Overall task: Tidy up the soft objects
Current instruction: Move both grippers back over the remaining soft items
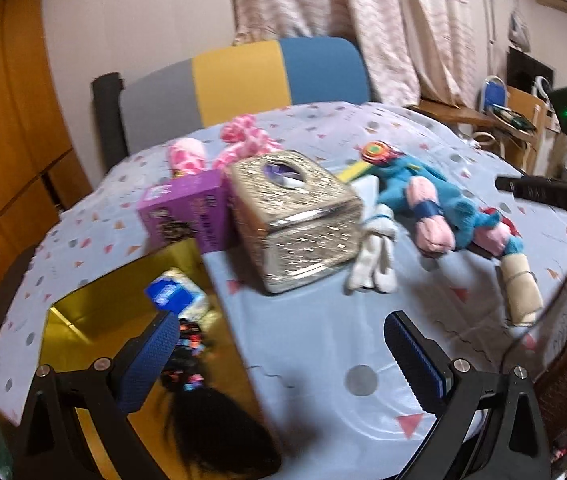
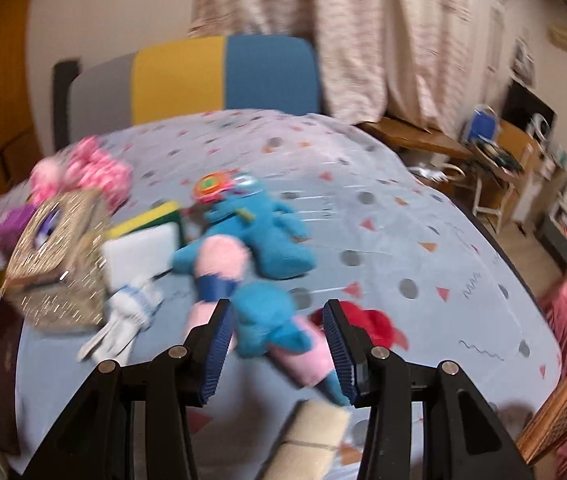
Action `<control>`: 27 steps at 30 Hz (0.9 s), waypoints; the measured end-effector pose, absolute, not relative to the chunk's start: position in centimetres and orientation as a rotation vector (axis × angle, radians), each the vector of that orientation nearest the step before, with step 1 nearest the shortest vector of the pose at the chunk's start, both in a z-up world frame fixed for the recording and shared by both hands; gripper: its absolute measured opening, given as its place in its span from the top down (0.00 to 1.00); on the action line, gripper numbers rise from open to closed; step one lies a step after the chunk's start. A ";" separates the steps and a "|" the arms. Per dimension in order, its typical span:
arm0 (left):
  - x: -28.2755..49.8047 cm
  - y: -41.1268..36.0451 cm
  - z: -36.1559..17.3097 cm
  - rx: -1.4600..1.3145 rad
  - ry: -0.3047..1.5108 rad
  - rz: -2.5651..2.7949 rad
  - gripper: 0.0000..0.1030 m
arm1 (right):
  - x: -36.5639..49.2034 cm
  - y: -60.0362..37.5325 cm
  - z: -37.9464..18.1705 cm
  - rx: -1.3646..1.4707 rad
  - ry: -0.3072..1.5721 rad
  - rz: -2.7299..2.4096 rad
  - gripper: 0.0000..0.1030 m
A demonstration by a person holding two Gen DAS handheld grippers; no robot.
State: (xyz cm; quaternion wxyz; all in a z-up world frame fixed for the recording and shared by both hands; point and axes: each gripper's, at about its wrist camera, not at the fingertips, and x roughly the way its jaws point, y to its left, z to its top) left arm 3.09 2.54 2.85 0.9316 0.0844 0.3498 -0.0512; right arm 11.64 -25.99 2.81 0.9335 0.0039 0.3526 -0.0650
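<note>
A blue and pink plush toy (image 1: 435,204) lies on the patterned tablecloth (image 1: 323,344); it also shows in the right wrist view (image 2: 259,240). My right gripper (image 2: 277,350) is open, its jaws either side of the plush toy's lower blue and pink part, just above it. White rolled socks (image 1: 375,248) lie beside a shiny tissue box (image 1: 295,216). A beige roll (image 1: 521,292) lies near the table's right edge. My left gripper (image 1: 283,364) is open and empty over the cloth, beside a golden box (image 1: 95,312) holding a blue packet and black hair.
A purple box (image 1: 187,212) and pink spotted plush items (image 1: 239,140) lie behind the tissue box. A grey, yellow and blue chair back (image 1: 239,80) stands beyond the table. A wicker chair (image 2: 555,416) is at the right. A white pad (image 2: 139,256) lies by the socks.
</note>
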 end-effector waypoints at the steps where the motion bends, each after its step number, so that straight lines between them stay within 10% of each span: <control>1: 3.3 2.1 2.7 0.173 0.727 -0.124 0.00 | 11.7 -26.9 2.7 0.052 0.720 -0.146 0.54; 21: 10.7 -7.5 -1.2 0.155 0.894 -0.354 0.11 | 11.2 -31.1 2.5 0.332 0.654 -0.115 0.54; 27: 14.5 -10.7 -4.2 0.266 0.896 -0.368 0.29 | 11.1 -31.5 2.4 0.376 0.651 -0.096 0.54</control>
